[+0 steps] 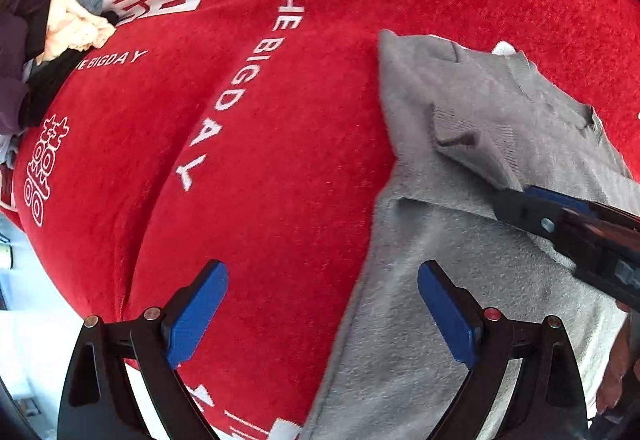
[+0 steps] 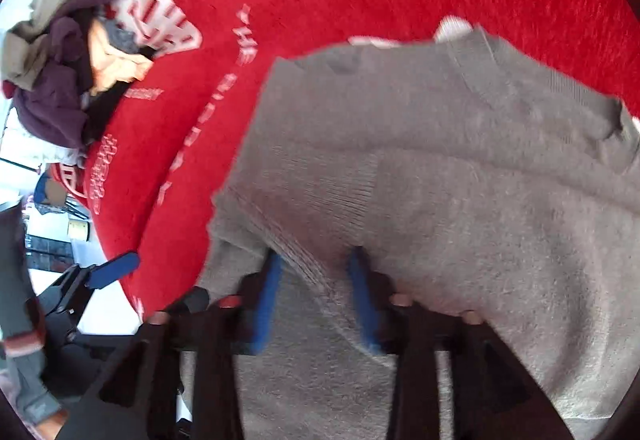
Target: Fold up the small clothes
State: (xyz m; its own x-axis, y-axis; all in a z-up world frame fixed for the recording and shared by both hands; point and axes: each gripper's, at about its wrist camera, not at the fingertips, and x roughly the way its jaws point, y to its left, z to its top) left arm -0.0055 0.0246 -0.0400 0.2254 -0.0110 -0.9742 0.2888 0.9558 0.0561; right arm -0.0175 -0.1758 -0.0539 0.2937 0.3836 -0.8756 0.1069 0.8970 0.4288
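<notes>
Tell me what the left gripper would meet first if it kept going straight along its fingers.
Most likely the red cloth, just beside the grey sweater's left edge. The left gripper is open and empty; depth is unclear, so it might catch that edge instead.

Grey sweater [image 2: 460,179] soft matt knit; red blanket [image 1: 320,159] fuzzy plush cloth.

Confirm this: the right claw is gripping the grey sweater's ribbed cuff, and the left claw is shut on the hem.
Not quite. The left claw is open and holds nothing, as the left wrist view shows. The rest stands: the right claw grips the ribbed cuff of the grey sweater.
</notes>
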